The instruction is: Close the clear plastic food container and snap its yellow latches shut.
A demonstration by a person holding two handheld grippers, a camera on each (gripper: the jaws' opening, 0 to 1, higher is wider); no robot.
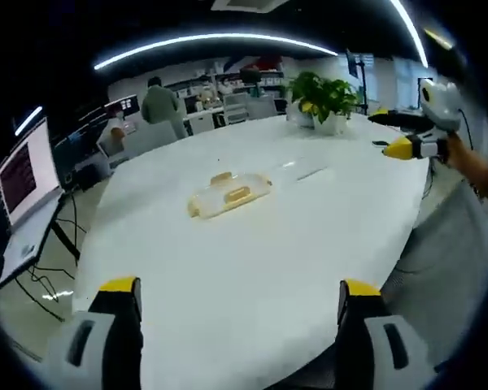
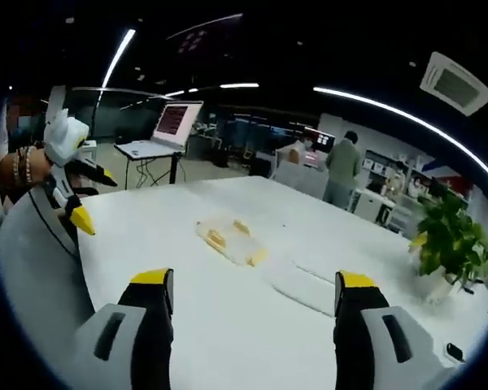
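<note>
white counter (image 1: 252, 268) carries everything. clear container (image 1: 228, 193) with yellow latches (image 1: 237, 194) sits mid-counter, its lid (image 2: 302, 284) flat just beside it, so not closed yet. potted plant (image 1: 325, 101) at far edge. my left gripper (image 1: 240, 313) and right gripper (image 2: 252, 305) have jaws apart, holding nothing, well back for the approach.

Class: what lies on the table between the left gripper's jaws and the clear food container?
Nothing: in the left gripper view, bare white table separates the left gripper from the container.

Container (image 1: 228, 193) mid-table (image 1: 252, 301); lid (image 2: 302, 286) just beside; plant (image 1: 324, 99) at far edge.
</note>
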